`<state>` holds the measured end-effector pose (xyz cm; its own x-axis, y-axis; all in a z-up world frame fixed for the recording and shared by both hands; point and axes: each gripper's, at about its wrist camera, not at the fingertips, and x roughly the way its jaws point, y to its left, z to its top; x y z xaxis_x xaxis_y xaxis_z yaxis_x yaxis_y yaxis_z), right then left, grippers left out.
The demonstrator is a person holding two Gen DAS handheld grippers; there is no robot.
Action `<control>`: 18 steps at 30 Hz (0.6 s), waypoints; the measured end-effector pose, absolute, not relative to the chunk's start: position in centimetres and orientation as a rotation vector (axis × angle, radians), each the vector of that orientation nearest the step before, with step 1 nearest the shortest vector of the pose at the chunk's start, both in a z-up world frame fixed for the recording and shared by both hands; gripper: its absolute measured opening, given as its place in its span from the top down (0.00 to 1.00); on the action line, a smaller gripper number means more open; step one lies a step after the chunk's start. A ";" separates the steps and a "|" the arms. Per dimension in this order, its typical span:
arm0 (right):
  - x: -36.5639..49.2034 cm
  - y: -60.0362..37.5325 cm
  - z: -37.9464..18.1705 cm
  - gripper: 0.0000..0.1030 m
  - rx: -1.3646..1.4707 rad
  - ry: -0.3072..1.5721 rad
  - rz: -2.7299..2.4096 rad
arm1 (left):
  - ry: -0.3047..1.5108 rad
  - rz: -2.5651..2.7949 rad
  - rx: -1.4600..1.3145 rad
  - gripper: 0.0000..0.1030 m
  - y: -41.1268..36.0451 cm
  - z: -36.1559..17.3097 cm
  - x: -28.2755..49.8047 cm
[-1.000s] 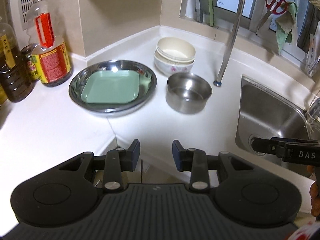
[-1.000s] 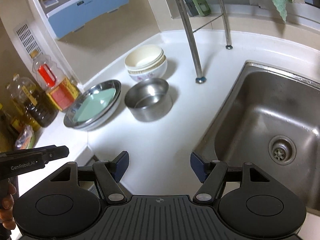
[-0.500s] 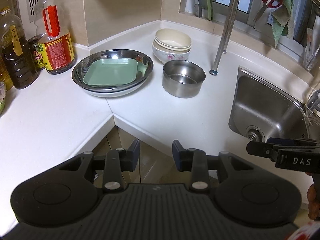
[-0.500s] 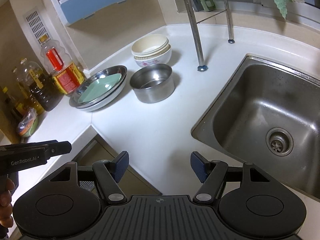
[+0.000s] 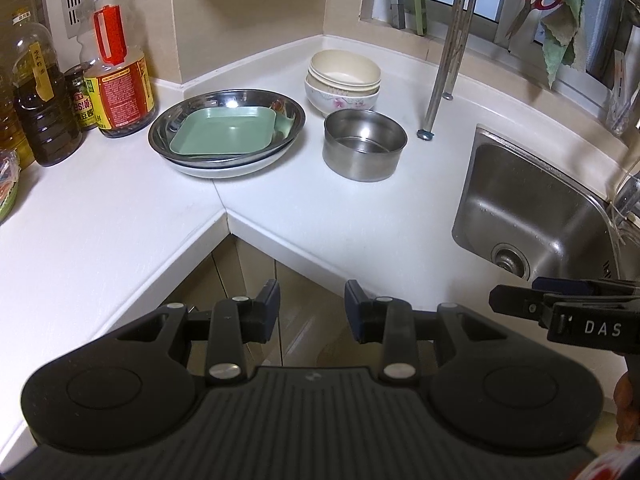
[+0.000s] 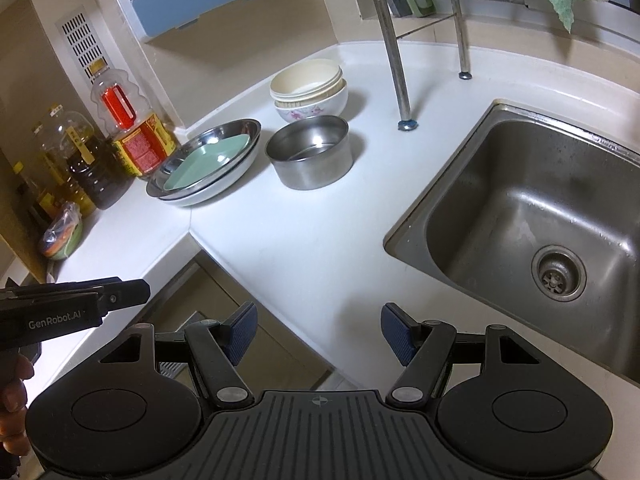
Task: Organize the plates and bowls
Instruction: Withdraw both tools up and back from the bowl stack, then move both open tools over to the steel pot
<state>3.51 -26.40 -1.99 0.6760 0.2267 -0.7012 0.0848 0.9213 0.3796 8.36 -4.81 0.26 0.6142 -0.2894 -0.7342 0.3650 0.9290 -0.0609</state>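
- Green square plate (image 5: 224, 130) lying flat, rim up, inside a round steel dish (image 5: 294, 118); corners set diagonal to the counter seam, no clear long axis.
- Steel dish nested on a white plate (image 5: 224, 168) whose edge shows under it, all near the inner corner of the white countertop (image 5: 320, 216).
- Steel bowl (image 5: 364, 150) upright, mouth up, just right of the dish, a narrow gap of counter between them.
- Stacked ceramic bowls (image 5: 344, 80) behind the steel bowl, mouths up: cream ones nested in a white flowered one, close to the back wall.
- Oil bottles (image 5: 116, 80) standing left of the dish, nearly touching its rim.
- Metal rack leg (image 5: 438, 88) planted right of the bowls, between them and the steel sink (image 6: 540, 208).
- Broad bare counter in front of dish and steel bowl, reaching to the front edge; cabinet fronts below the edge.
- Left gripper (image 5: 312, 312) off the counter's front edge, jaws parted with nothing between, over the cabinet.
- Right gripper (image 6: 318, 330) likewise before the edge, jaws spread wider, empty, sink to its right.
- Each gripper visible from the side in the other's view, fingers (image 6: 16, 384) wrapped on the handle.
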 end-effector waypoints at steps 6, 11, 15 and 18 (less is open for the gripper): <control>4.4 -26.0 -2.3 0.34 0.410 0.844 0.087 | 0.834 -0.380 0.108 0.68 -4.9 -0.1 9.3; 5.8 -26.0 -2.8 0.34 0.417 0.852 0.071 | 0.842 -0.400 0.113 0.68 -5.1 -0.6 11.2; 7.5 -26.1 -2.9 0.34 0.419 0.860 0.056 | 0.843 -0.426 0.109 0.68 -5.4 -0.8 13.3; 9.0 -26.3 -3.0 0.34 0.425 0.856 0.037 | 0.843 -0.445 0.111 0.68 -5.8 -1.0 14.9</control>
